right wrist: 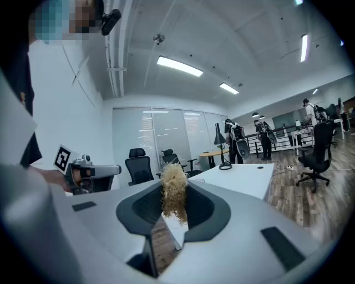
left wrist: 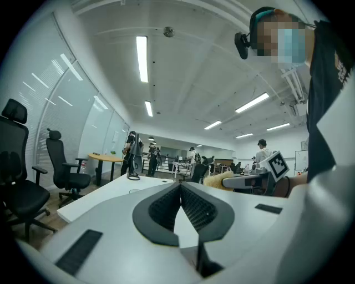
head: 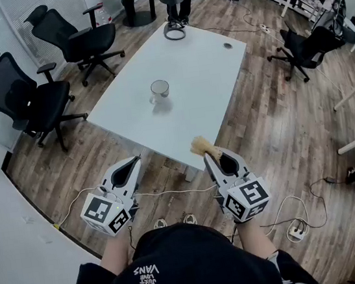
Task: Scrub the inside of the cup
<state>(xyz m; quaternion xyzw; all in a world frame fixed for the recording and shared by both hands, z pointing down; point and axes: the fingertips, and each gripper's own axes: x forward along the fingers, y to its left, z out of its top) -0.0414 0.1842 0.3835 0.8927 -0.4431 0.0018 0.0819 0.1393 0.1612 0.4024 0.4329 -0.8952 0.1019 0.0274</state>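
The right gripper [right wrist: 175, 186] has its jaws closed on a tuft of pale, stringy scrubber [right wrist: 174, 201], which pokes out past the tips. The left gripper [left wrist: 180, 187] has its jaws pressed together with nothing between them. The person holds both side by side, close to the body, above a wooden floor [head: 287, 129]. The cup [head: 159, 89] stands on a white table [head: 210, 68], well ahead of both grippers and untouched. Black office chairs [head: 27, 100] stand left of the table.

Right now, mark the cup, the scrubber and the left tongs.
cup [head: 159, 89], head view, on its middle.
scrubber [right wrist: 174, 191], right gripper view, middle of fibres.
left tongs [left wrist: 180, 187], left gripper view, between the shut tips.
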